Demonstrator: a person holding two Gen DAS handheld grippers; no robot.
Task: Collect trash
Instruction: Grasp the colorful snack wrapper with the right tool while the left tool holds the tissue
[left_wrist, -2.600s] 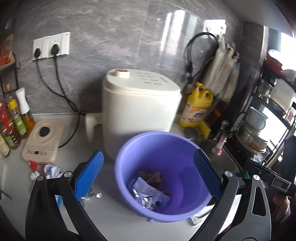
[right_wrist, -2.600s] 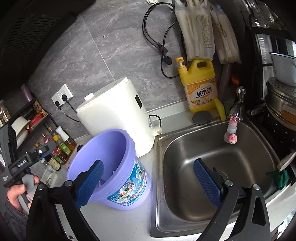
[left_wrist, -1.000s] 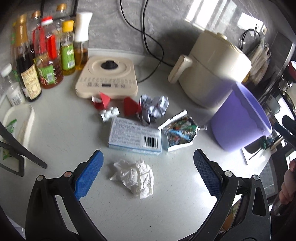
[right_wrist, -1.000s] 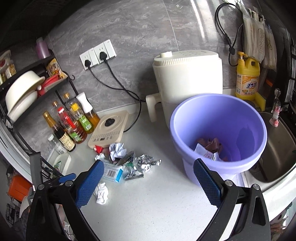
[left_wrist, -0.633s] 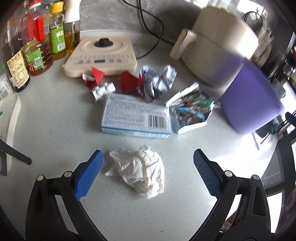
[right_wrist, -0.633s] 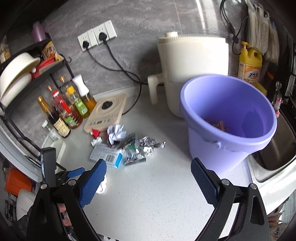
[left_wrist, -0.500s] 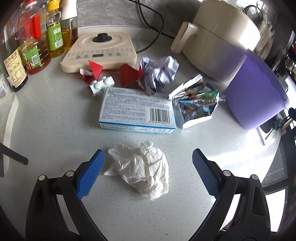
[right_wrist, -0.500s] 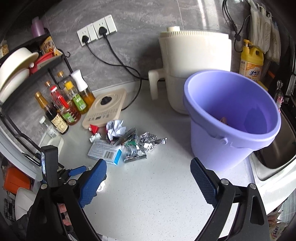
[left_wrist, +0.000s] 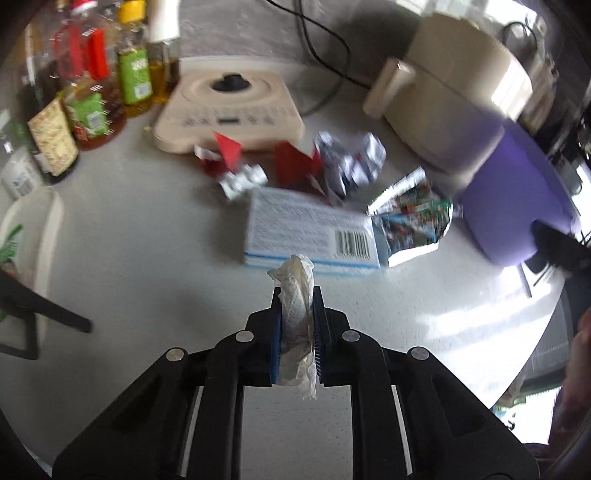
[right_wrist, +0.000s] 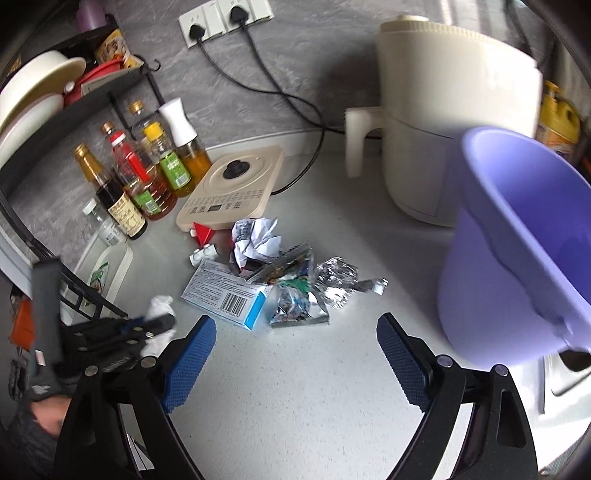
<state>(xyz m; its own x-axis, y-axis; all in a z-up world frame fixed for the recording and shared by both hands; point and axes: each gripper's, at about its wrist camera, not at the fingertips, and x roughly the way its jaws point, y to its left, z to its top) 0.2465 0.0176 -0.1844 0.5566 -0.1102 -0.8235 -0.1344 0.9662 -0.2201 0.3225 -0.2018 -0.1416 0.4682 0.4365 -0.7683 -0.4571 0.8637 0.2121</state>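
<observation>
While the left tool (left_wrist: 297, 321) pinches the crumpled tissue (left_wrist: 297, 295) at its middle, soft and very light, the right tool (right_wrist: 295, 354) stands spread beside the purple bucket (right_wrist: 517, 258).

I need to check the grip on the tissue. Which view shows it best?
The left wrist view: the tissue sits centred, squeezed between the left gripper pads. The right wrist view shows it small and blurred at the left edge.

Bare bench (right_wrist: 314, 387) lies open toward the purple bucket (right_wrist: 517, 258). Farther back, the litter pile (right_wrist: 273, 280), bottles (right_wrist: 144, 177) and cream appliance (right_wrist: 454, 122) crowd it.
</observation>
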